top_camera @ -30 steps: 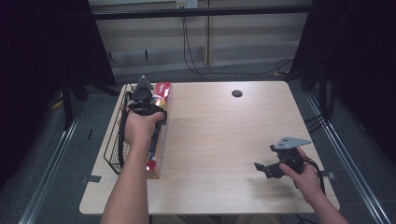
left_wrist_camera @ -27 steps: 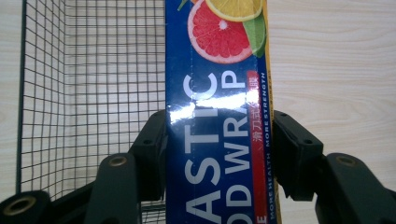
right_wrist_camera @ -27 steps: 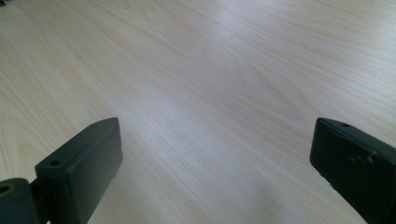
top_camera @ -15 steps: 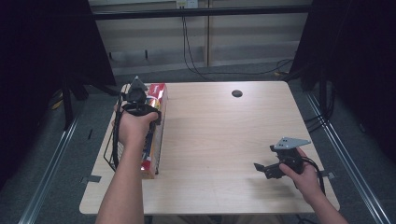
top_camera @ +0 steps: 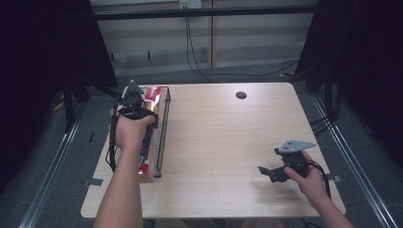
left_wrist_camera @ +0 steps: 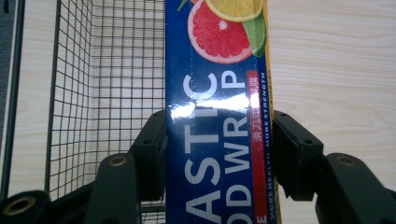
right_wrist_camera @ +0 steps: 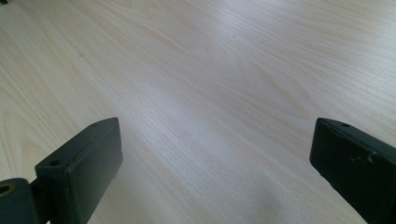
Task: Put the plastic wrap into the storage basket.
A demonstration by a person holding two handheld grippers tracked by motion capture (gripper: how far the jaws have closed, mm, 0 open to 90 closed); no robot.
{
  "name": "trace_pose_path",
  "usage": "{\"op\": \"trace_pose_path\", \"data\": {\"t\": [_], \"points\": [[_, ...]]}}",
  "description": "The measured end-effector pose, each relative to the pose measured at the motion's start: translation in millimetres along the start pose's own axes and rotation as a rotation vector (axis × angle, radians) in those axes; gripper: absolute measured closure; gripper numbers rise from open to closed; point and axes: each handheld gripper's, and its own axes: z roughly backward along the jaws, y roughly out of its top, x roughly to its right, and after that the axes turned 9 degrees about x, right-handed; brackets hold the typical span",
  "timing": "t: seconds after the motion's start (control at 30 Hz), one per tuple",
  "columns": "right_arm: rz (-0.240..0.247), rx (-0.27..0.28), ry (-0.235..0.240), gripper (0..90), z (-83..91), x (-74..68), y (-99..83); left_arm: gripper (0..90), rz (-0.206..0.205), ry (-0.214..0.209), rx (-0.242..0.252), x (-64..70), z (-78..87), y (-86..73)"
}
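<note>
A light wooden table [top_camera: 223,142] is seen. A black wire basket [top_camera: 163,128] is placed at its left edge. A long plastic food wrap box [left_wrist_camera: 217,121] is clamped by the left gripper [left_wrist_camera: 219,149] over the basket. The right gripper [top_camera: 275,172] is held spread wide, empty, near the table's right front.
</note>
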Motion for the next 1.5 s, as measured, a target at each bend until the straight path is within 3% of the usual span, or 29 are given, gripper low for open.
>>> {"op": "trace_pose_path", "data": {"t": [0.3,0.33,1.23,1.5], "points": [[-0.001,0.0,0.003,2.3,-0.1,0.3,-0.3,44.9,0.007,0.013,0.001,-11.8,-2.0,-0.5],[0.003,-0.003,0.007,2.3,-0.2,0.2,-0.4,44.9,0.029,0.015,0.007,-11.5,-2.7,-0.7],[0.001,-0.007,0.004,2.3,0.1,0.3,-0.7,44.8,0.02,0.026,-0.005,-26.9,-17.7,5.7],[0.007,-0.01,0.001,2.3,-0.1,-1.0,-0.6,44.8,0.043,0.026,-0.009,-32.7,-24.5,5.0]]}}
